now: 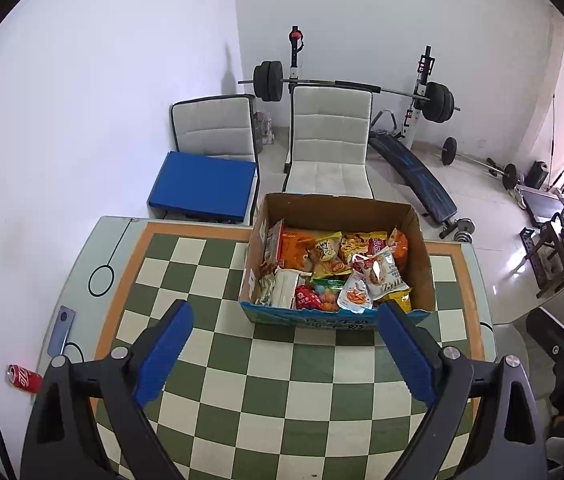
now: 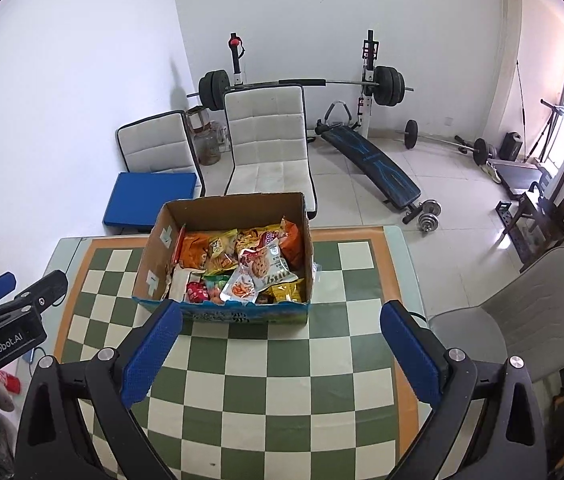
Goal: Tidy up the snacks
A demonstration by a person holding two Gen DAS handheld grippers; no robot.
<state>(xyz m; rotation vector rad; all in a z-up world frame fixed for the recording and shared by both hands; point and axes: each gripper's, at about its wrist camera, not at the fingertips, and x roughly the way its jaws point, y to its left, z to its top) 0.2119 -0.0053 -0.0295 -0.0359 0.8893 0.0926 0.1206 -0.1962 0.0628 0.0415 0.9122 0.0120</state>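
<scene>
Left wrist view: left gripper hangs above the checkered tablecloth, jaws spread wide, nothing between the blue pads — it sits back from the cardboard box with the box straight ahead, probably so the whole opening stays in sight and either jaw can drop in. The snacks are all inside that box, a loose heap of packets leaning on each other; none lie on the cloth as far as I can see. Box stands at the far middle of the table, open top up, which makes it the obvious container. A phone lies on the bare table margin at the left, and a red can lies on the floor by the wall, both well clear of the work area. Right wrist view: right gripper is likewise wide open and holds nothing, and is aimed at the same box from slightly to the right, so the two tools flank it rather than crowd one side. The left tool's body shows at the left edge here, level with this one. Packets are still a mixed pile in this view, a white cookie bag on top. This fits either snacks gathered into the box or a box waiting to be sorted out — can't tell which.
</scene>
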